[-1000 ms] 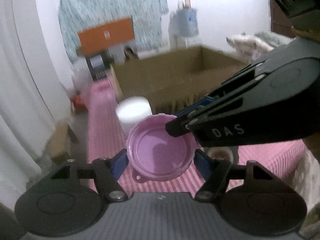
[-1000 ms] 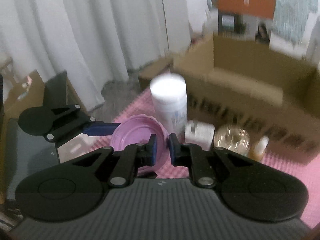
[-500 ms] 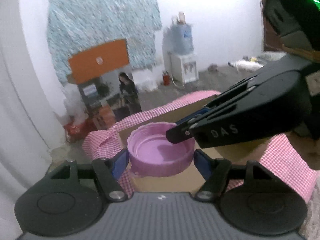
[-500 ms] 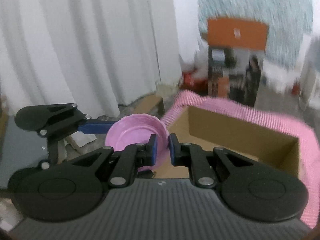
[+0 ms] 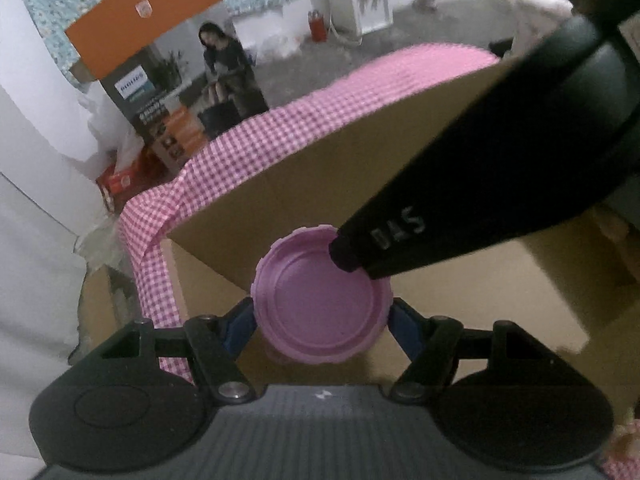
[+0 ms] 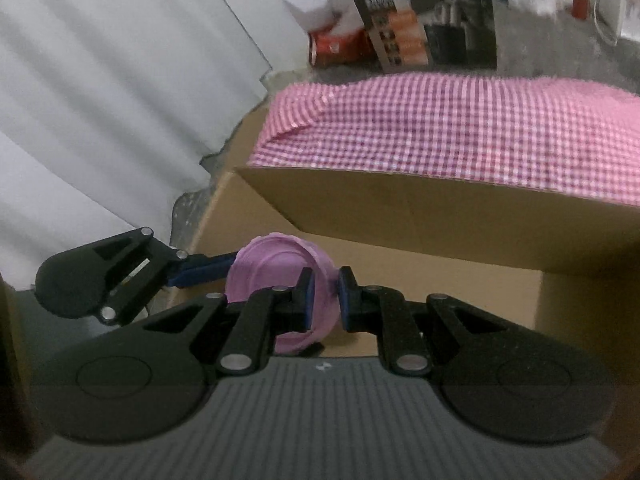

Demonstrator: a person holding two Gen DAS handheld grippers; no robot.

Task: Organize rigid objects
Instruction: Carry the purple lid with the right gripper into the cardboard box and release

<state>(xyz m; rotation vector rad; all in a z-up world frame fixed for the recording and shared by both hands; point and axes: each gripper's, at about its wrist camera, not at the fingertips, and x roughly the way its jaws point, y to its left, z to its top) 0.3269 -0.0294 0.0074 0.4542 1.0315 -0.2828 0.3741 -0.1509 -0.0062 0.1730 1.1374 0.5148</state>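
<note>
A pink lid is held over an open cardboard box, both the left gripper and right gripper with jaws closed on it; uneven release could flip it outside.

Open cardboard box is seen directly below, its brown floor bare; room for descent is offered there. Far wall and left wall are raised as obstacles w/ pink gingham cloth draped behind. Space over the box is shared by pink lid, left gripper and right gripper, crossing closely.
</note>
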